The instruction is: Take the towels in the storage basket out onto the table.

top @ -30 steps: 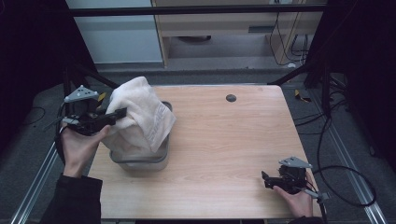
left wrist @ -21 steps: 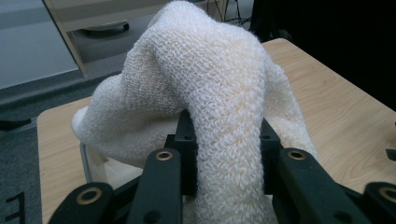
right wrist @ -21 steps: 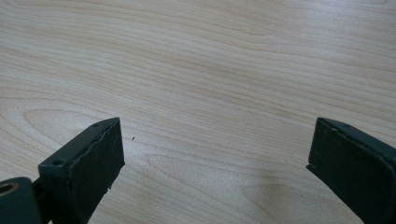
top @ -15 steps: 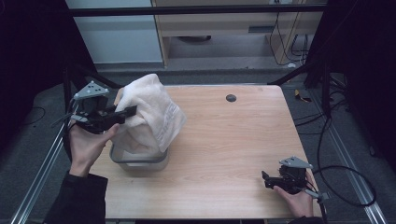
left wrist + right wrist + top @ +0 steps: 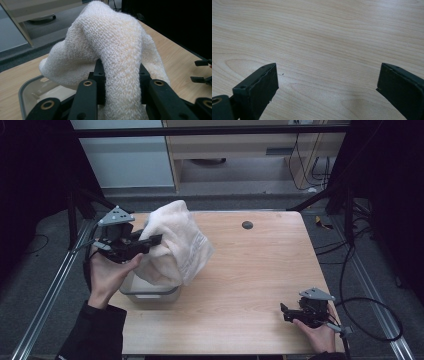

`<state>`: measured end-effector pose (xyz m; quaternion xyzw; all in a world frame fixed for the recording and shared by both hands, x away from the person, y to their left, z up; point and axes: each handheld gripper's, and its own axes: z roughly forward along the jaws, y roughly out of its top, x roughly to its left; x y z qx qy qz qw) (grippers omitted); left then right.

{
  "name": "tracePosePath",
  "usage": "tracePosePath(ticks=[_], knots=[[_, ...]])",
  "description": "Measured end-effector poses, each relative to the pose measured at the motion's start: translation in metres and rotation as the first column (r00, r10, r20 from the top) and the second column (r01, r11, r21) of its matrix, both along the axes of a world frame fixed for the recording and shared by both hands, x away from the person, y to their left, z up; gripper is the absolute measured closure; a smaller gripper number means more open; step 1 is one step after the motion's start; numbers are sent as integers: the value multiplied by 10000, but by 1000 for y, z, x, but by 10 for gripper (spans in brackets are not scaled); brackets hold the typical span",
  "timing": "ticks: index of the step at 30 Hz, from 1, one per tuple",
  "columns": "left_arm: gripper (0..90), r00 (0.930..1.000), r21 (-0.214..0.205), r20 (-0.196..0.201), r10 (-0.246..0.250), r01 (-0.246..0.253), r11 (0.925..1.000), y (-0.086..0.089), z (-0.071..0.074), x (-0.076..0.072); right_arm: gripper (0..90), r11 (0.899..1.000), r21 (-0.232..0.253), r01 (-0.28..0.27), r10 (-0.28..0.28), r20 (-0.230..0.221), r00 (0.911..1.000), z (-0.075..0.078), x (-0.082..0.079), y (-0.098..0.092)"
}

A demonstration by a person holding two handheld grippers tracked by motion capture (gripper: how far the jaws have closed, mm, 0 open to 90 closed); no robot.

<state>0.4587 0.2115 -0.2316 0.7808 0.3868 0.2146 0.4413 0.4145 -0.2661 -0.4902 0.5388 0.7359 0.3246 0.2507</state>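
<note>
Lifting the cream-white, thick knitted towel [image 5: 175,245] out of the clear plastic container with grey rim [image 5: 150,292], the left tongs [image 5: 150,240] now hold it higher than one second ago. In the earlier high view the cloth sat low and covered the container; half a second ago it was already rising; now most of it hangs in the air above the left part of the light wooden table [image 5: 250,280], and its lower fold is just at the container's rim.

In the left gripper view the towel [image 5: 117,57] is pinched firmly between the two black jaws, which are closed tight on a fold, and the container [image 5: 32,92] shows below, with nothing else visible in the part that shows. The right tongs [image 5: 286,312] rest near the front right corner of the table, in the same place as before; their jaws stand wide apart and grip nothing, with bare wood [image 5: 324,45] between them.

I judge that the removal is nearly complete: the cloth only needs to clear the rim and move to the free table surface, perhaps for spreading or folding with both tongs.
</note>
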Motion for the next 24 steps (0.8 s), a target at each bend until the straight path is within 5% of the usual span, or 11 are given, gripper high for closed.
tracePosePath(ticks=[24], knots=[[699, 9932, 51, -118, -1160, 1161, 9932, -61, -10, 9, 34, 10000, -39, -52, 53, 80, 10000, 1, 0, -2]])
